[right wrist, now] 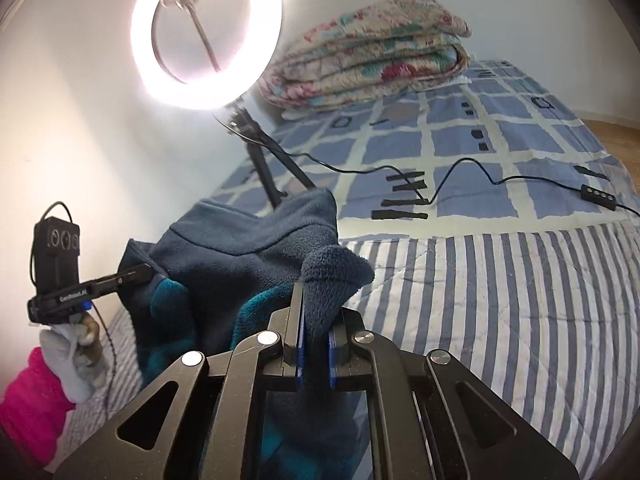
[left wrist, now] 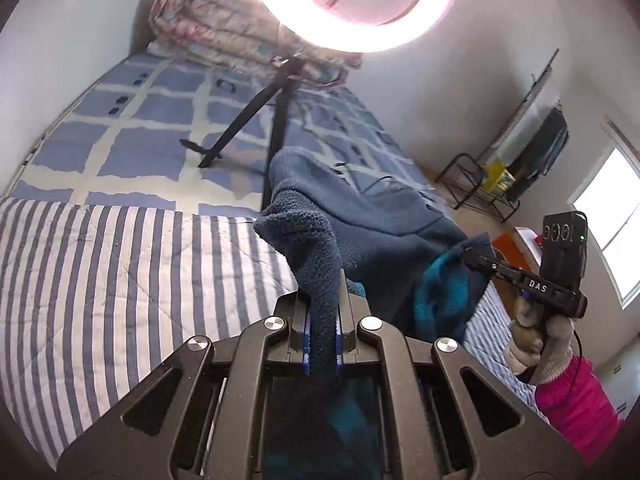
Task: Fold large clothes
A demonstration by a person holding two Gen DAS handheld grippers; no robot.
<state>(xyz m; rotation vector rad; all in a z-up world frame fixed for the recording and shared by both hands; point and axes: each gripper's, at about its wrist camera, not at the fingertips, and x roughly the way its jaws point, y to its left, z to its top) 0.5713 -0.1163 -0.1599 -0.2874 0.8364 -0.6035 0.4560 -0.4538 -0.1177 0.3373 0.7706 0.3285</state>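
Here, both claws clamp the same blue fleece and hold it off the bed. Left claw (left wrist: 322, 320): jaws pressed together on a thick fold of the fleece (left wrist: 360, 216), which bunches above the tips and drapes away to the right of them; the blue pads (left wrist: 307, 332) show on either side of the pinched cloth. Right claw (right wrist: 316, 336): jaws likewise pinching a nub of fleece (right wrist: 248, 248) that sticks up just above the tips, the rest hanging to the left and below, teal lining showing on the underside. From the left wrist view the right claw appears low right, its tip buried in the far edge of the garment, carried by a gloved hand (left wrist: 536, 344) with a pink sleeve (left wrist: 576, 404). From the right wrist view the left claw sits low left, tip in the cloth, a gloved hand (right wrist: 76, 356) beneath it. Below and beyond both claws lies a striped quilt (right wrist: 500, 320), then a blue checked sheet (right wrist: 460, 140). Ahead of the claws, a lit ring lamp (right wrist: 204, 36) on a tripod (left wrist: 248, 120) stands on the sheet, its cable (right wrist: 460, 172) trailing right. A folded floral quilt (right wrist: 376, 52) lies at the far end. Right of the left claw, well apart: a window (left wrist: 616, 220).
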